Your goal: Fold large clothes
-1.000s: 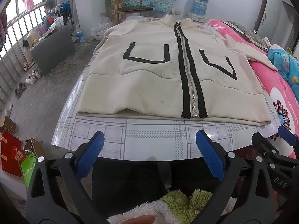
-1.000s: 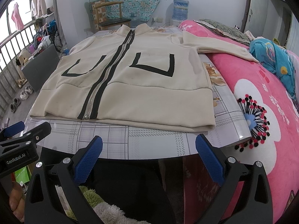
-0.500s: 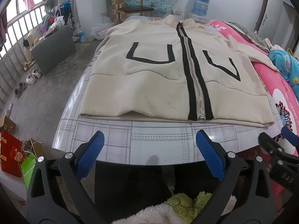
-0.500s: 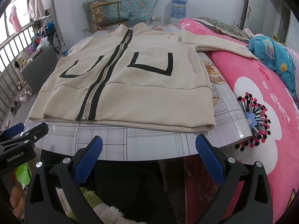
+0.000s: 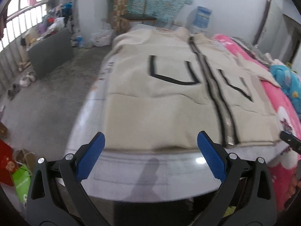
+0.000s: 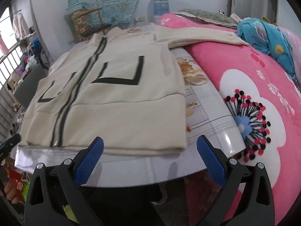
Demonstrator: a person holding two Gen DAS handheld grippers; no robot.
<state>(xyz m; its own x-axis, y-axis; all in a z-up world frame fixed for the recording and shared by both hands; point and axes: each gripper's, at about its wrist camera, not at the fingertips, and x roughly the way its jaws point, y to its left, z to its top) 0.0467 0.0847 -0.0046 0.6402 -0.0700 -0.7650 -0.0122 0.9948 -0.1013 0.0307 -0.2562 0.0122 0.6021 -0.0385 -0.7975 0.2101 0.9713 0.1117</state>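
Jacket (image 5: pixel 160 113) I'm looking at: cream/beige w/ black stripes either side of a silver zip (image 6: pixel 56 131), plus black L-shaped pocket trim. Table (image 5: pixel 150 169) cover is glossy white-grey w/ a grey check pattern; orange-brown flower print on its right part. Blanket (image 6: pixel 235 66) on the bed: hot pink, big white flower shape w/ black & red dots, pale blue centre. My left claw (image 5: pixel 150 157) & right claw (image 6: pixel 150 157): black frames, blue pads. Wall cloth (image 6: pixel 105 0) is teal, speckled.
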